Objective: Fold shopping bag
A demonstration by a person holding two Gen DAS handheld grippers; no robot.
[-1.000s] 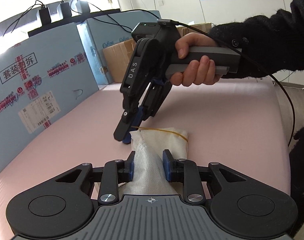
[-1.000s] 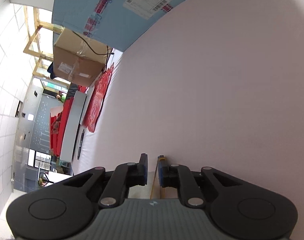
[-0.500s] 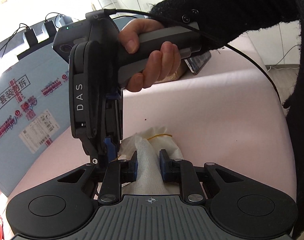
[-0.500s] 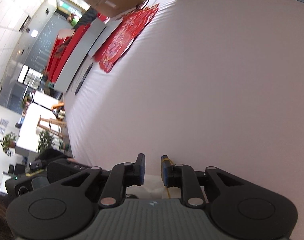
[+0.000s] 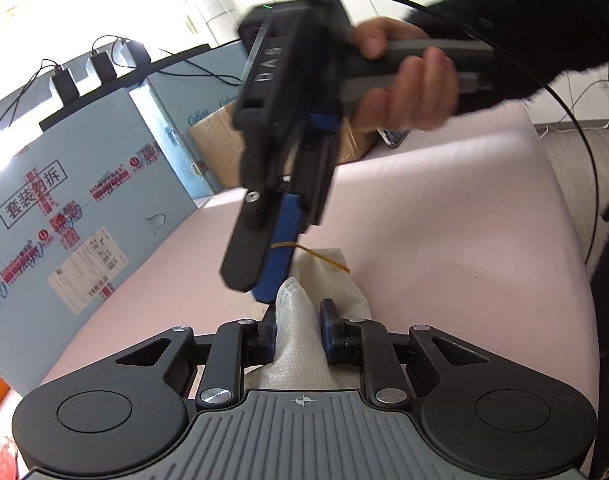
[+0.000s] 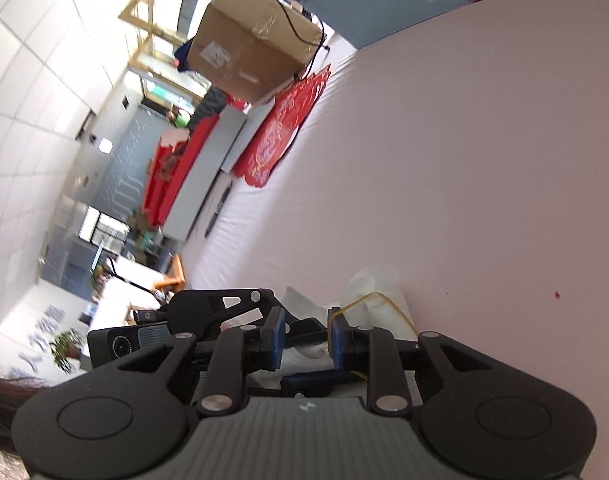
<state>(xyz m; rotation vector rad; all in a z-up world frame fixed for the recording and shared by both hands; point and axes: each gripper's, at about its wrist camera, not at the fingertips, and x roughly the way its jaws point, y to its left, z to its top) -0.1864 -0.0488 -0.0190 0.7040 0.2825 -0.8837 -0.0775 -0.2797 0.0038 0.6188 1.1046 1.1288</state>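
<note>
Right gripper (image 5: 264,280) risen off bag since a second ago, now tilted above it. Pink bench (image 5: 444,240) carries rolled white shopping bag (image 5: 324,268) near its front edge. Left gripper (image 5: 297,334) clamped on bag's near end. Right jaws opening, yellow rubber band (image 6: 378,300) hooked over one finger.

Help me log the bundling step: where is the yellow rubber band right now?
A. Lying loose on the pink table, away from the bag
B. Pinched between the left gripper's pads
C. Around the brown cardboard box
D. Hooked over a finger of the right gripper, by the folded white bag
D: the rubber band loops off one finger of the right gripper, beside the folded white bag.
</note>
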